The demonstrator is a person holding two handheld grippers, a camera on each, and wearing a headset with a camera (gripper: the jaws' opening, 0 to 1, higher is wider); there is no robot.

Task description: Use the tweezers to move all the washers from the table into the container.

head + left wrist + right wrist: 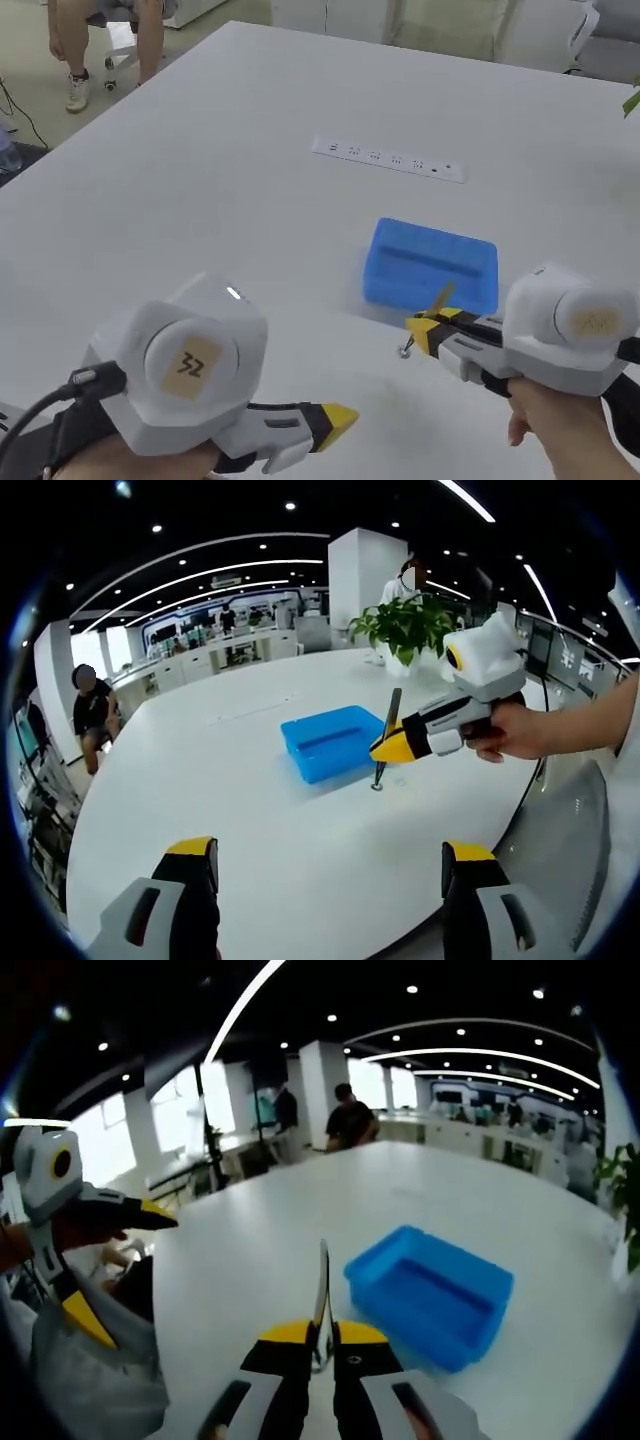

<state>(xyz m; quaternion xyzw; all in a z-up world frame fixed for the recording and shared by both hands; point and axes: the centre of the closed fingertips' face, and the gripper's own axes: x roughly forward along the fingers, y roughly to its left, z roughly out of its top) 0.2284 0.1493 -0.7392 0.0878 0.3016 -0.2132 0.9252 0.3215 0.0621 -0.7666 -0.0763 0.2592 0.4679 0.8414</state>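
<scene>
- by near edge of tabletop (200, 210): left gripper (327, 850), jaws wide apart, empty
- right gripper (320, 1338), jaws closed on tweezers (322, 1285), tips down at tabletop
- blue container (430, 262), just beyond tweezers

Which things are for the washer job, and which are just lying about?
For the job: tweezers, held by the right tongs; blue container; what seems a tiny washer at the tweezers' tip.
Just lying about: power strip; potted plant.
</scene>
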